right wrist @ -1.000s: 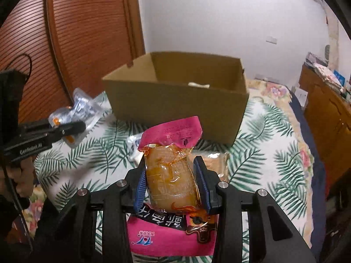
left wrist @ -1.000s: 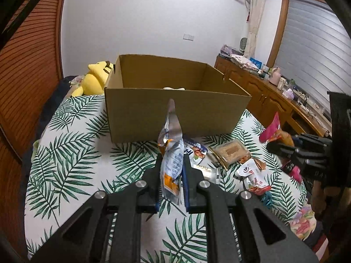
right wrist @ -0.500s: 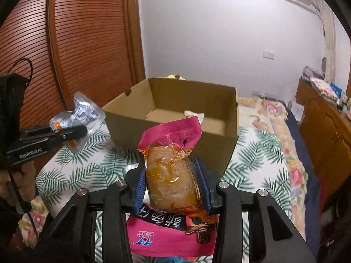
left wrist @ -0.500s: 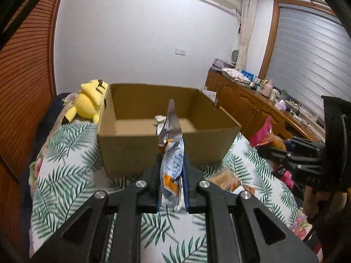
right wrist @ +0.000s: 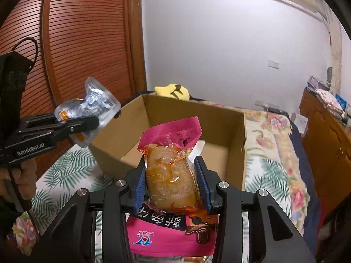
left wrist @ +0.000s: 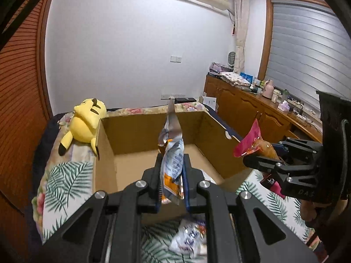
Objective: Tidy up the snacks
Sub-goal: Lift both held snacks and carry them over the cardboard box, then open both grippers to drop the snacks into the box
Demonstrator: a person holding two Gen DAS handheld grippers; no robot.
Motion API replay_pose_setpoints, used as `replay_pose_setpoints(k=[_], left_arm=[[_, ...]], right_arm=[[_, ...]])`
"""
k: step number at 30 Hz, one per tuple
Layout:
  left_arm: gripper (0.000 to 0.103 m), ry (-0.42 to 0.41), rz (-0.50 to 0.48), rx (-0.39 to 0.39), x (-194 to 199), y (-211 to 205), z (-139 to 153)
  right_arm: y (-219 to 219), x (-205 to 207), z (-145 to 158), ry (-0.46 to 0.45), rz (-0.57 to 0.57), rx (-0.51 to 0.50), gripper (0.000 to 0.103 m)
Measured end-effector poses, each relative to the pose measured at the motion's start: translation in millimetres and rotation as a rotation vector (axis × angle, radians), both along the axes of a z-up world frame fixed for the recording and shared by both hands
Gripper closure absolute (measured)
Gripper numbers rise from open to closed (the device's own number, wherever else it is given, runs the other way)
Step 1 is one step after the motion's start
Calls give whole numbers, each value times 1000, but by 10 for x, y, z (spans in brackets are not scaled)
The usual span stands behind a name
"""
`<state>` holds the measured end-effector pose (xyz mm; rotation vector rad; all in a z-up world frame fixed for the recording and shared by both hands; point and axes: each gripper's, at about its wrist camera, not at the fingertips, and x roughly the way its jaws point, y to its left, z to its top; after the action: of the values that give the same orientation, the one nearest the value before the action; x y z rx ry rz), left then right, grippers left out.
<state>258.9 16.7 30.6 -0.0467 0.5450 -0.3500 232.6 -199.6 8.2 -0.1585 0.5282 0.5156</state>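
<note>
An open cardboard box [left wrist: 105, 144] [right wrist: 232, 135] stands on a leaf-patterned cloth. My left gripper [left wrist: 171, 171] is shut on a thin silver, white and orange snack packet [left wrist: 172, 153], held edge-up over the box's near wall. From the right wrist view that left gripper [right wrist: 92, 120] and its packet [right wrist: 96, 105] hang at the box's left corner. My right gripper [right wrist: 172, 175] is shut on a plump pink and orange snack pouch [right wrist: 171, 166] just before the box's near wall. The left wrist view shows the right gripper [left wrist: 250, 160] and pouch [left wrist: 256, 144] beside the box's right wall.
A yellow plush toy [left wrist: 85, 122] lies behind the box's left corner. Loose snack packets [left wrist: 188, 239] lie on the cloth [left wrist: 63, 179] below my left gripper. A wooden slatted door [right wrist: 87, 43] stands at left, a wooden cabinet [left wrist: 252, 114] with clutter at right.
Both grippers rose and advanced toward the box with their packets. The box interior now shows from above, and the loose snacks on the cloth have dropped below the view.
</note>
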Motion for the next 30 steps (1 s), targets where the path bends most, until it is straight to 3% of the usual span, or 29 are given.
replay_pose_setpoints(k=[15, 30], left_arm=[[91, 93, 4, 7, 607, -118, -424], [90, 126, 29, 15, 706, -102, -583]], right_arm=[[43, 757, -239, 63, -64, 5, 62], [117, 878, -511, 119, -101, -30, 59]])
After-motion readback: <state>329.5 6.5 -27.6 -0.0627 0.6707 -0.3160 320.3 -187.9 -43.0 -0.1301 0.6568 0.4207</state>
